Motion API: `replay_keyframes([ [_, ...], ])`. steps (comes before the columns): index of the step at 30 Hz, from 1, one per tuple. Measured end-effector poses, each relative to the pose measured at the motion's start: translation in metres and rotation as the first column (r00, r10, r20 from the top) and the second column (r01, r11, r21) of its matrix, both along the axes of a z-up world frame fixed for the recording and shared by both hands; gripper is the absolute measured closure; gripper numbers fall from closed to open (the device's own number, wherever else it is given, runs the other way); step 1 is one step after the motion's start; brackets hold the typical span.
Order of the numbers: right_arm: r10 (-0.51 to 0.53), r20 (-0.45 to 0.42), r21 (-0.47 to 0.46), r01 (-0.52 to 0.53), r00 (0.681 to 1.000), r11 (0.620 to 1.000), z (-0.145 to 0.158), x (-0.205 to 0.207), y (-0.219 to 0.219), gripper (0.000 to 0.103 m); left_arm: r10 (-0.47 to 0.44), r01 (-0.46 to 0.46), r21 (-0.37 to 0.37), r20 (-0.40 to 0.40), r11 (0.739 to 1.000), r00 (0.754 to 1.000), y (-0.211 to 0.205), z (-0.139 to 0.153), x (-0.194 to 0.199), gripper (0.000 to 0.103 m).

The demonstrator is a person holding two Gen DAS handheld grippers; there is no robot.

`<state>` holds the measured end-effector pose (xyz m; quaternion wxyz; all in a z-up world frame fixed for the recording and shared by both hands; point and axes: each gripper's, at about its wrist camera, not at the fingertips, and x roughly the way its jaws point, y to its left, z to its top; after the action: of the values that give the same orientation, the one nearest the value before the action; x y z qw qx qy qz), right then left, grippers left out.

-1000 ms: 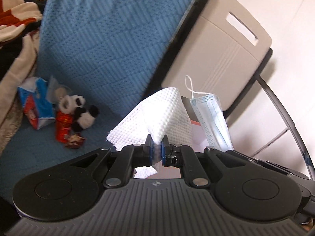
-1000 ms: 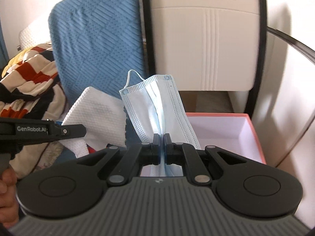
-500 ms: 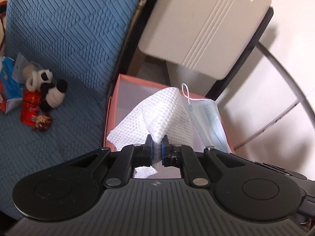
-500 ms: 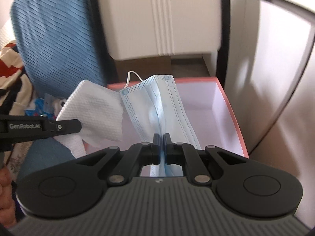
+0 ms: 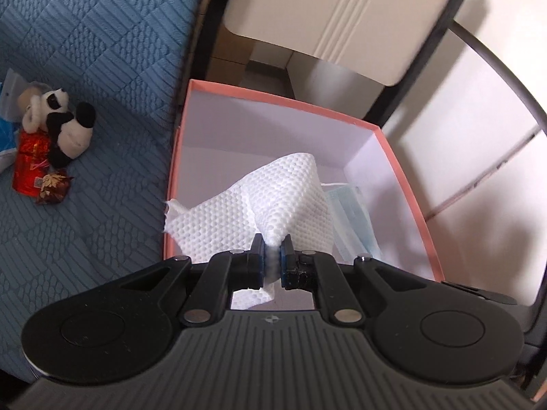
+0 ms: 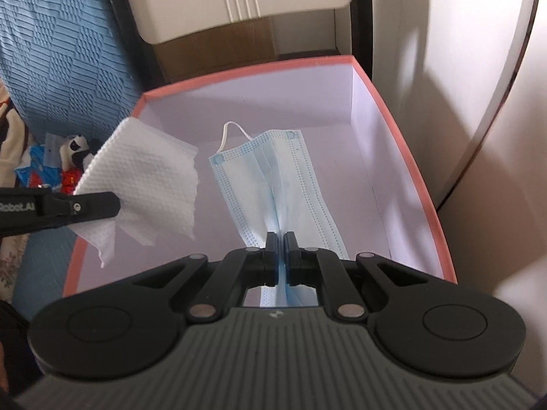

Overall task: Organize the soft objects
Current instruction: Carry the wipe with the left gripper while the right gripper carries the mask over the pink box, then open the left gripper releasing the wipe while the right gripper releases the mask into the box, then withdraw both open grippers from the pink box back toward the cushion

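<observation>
My left gripper (image 5: 272,244) is shut on a white embossed paper towel (image 5: 273,198), which hangs over the left part of a pink-rimmed box (image 5: 403,184) with a white inside. My right gripper (image 6: 281,241) is shut on a light blue face mask (image 6: 273,177), which dangles inside the same box (image 6: 407,157). In the right wrist view the left gripper (image 6: 112,205) reaches in from the left with the towel (image 6: 147,177) over the box's left rim. The mask (image 5: 352,215) shows behind the towel in the left wrist view.
A panda plush (image 5: 65,126), a red packet (image 5: 29,167) and a small wrapped sweet (image 5: 53,186) lie on the blue quilted cushion (image 5: 85,34) left of the box. A beige chair back (image 5: 342,10) stands behind the box. A white wall with a curved metal bar (image 6: 506,68) is at right.
Both grippers have sunk and tipped downward toward the box, each with its item still held. The towel and mask now hang over the box's inside instead of in front of the chair back.
</observation>
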<state>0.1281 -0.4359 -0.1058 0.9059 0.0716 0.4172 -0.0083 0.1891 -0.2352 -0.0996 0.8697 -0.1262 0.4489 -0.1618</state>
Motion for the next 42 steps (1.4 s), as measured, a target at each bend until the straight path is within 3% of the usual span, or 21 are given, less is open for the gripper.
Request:
replay_keyframes([
  [5, -0.01, 0.01, 0.001, 0.01, 1.0, 1.0, 0.006, -0.01, -0.005, 0.09, -0.016, 0.016, 0.024, 0.027, 1.0, 0.999, -0.007, 0.006, -0.004, 0.091],
  [7, -0.009, 0.017, 0.002, 0.009, 1.0, 1.0, 0.009, -0.014, -0.005, 0.078, -0.017, 0.017, 0.023, 0.038, 1.0, 0.999, -0.007, 0.012, -0.005, 0.076],
  [9, -0.018, 0.034, -0.002, 0.018, 0.999, 1.0, 0.015, -0.018, -0.004, 0.063, -0.01, 0.008, 0.025, 0.044, 1.0, 0.999, -0.006, 0.018, -0.005, 0.055],
  [10, -0.022, 0.046, -0.009, 0.022, 0.999, 1.0, 0.018, -0.02, -0.003, 0.058, -0.009, 0.008, 0.024, 0.055, 1.0, 0.998, -0.004, 0.022, -0.006, 0.053],
  [18, 0.004, 0.126, -0.019, -0.002, 0.992, 1.0, 0.056, -0.034, 0.016, 0.057, -0.022, 0.021, 0.008, 0.159, 1.0, 0.987, 0.01, 0.066, -0.026, 0.053],
  [28, 0.045, 0.217, -0.006, -0.045, 0.975, 0.999, 0.095, -0.057, 0.059, 0.057, -0.006, 0.004, 0.007, 0.312, 1.0, 0.95, 0.053, 0.12, -0.059, 0.052],
  [36, 0.102, 0.265, -0.042, -0.094, 0.959, 0.995, 0.112, -0.077, 0.098, 0.057, 0.03, -0.03, -0.007, 0.376, 1.0, 0.926, 0.1, 0.134, -0.084, 0.052],
  [42, 0.138, 0.28, -0.058, -0.127, 0.95, 0.99, 0.108, -0.082, 0.125, 0.057, 0.071, -0.074, -0.01, 0.404, 0.997, 0.912, 0.136, 0.126, -0.098, 0.052],
])
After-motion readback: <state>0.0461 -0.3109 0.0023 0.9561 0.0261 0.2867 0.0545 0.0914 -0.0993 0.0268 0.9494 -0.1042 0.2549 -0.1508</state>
